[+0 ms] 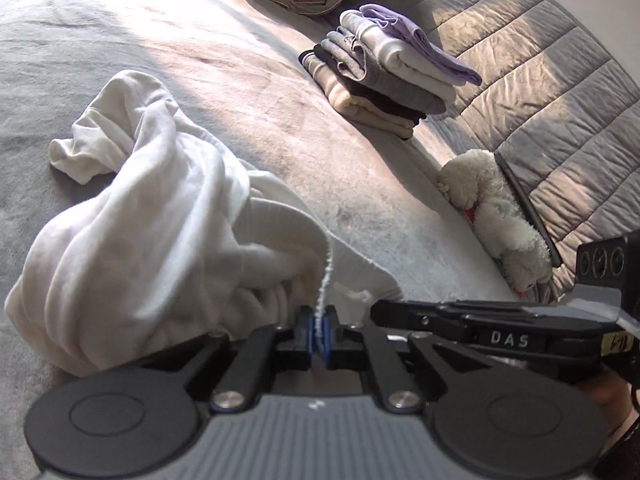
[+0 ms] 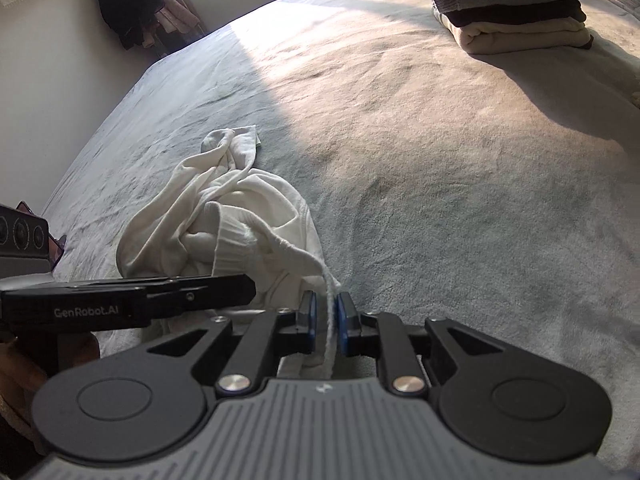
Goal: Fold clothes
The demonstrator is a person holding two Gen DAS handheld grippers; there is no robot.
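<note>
Your left gripper [image 1: 319, 326] is clamped on the white cord [image 1: 325, 280] of the crumpled garment [image 1: 132, 216]; your right gripper [image 2: 325, 322] pinches the cord too, mid-bed [image 2: 400, 140].

crumpled white garment [image 1: 132, 216] heaped on the grey bed [image 1: 248, 80], ribbed hem showing, one sleeve trailing away, thin edge pulled up taut, folded clothes stack [image 1: 384, 68] well apart

Both grippers [image 1: 319, 330] [image 2: 327, 322] (side by side) pinched.

White garment [image 1: 132, 208] on grey bedspread [image 1: 248, 80]; folded stack [image 1: 380, 76] shows lilac, white, grey, black, beige.
</note>
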